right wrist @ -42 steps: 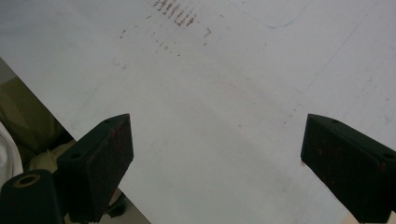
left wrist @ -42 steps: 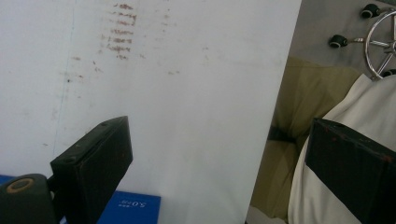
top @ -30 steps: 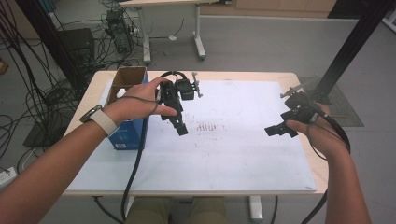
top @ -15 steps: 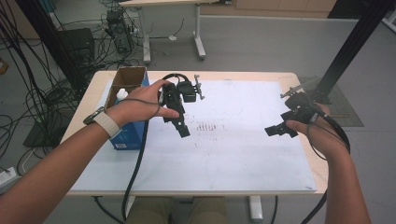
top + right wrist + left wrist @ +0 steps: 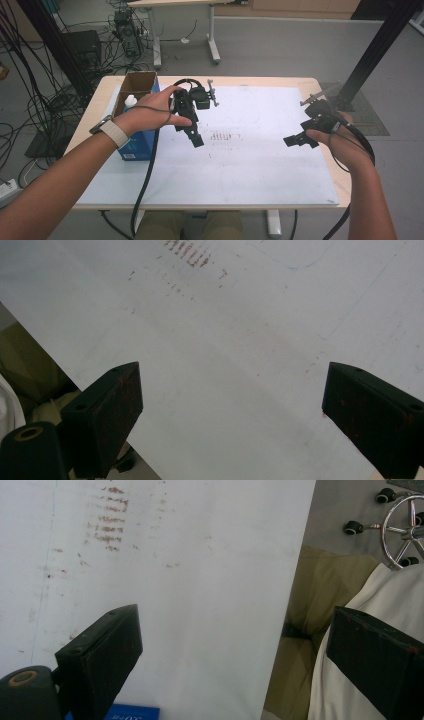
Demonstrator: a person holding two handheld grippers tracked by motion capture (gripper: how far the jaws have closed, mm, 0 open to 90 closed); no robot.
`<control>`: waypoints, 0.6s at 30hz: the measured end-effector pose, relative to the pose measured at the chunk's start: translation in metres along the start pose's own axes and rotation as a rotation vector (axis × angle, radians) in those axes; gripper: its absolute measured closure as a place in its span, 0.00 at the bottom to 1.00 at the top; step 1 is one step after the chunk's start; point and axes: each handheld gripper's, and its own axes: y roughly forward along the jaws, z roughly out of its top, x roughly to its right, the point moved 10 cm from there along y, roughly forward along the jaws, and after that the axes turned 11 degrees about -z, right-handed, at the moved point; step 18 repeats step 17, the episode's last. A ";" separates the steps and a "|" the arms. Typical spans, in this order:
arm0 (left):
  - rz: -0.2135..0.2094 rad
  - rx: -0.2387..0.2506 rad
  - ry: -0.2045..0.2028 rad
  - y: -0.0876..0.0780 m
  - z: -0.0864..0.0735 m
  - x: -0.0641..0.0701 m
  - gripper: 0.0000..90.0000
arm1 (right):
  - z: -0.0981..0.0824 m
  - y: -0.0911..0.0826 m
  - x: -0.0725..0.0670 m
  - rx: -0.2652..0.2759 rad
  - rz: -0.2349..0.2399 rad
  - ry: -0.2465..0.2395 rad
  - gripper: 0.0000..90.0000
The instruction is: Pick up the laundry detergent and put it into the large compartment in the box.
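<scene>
Two grippers hover empty, jaws wide apart: left gripper [image 5: 192, 136] just right of the cardboard box [image 5: 134, 90], right gripper [image 5: 299, 140] well apart from it. Inside the box, a white bottle [image 5: 129, 102] is half hidden.

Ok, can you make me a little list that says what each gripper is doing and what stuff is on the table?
left gripper: open, holding nothing, up over the white mat near the box
right gripper: open, holding nothing, up over the mat's right side
white mat: covers most of the table, with a patch of small reddish marks in the middle
cardboard box: open, at the table's left edge, blue on its side
white bottle: standing inside the box
table: light wood
</scene>
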 end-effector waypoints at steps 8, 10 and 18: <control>-0.005 -0.002 -0.002 0.002 0.001 -0.001 0.09 | -0.002 -0.001 0.000 0.004 0.000 0.002 0.10; -0.005 -0.006 -0.001 0.002 0.001 -0.001 0.09 | -0.003 -0.001 0.000 0.003 0.000 0.004 0.10; -0.007 -0.001 -0.006 0.002 0.001 0.000 0.09 | -0.005 -0.003 0.000 0.006 -0.003 0.007 0.10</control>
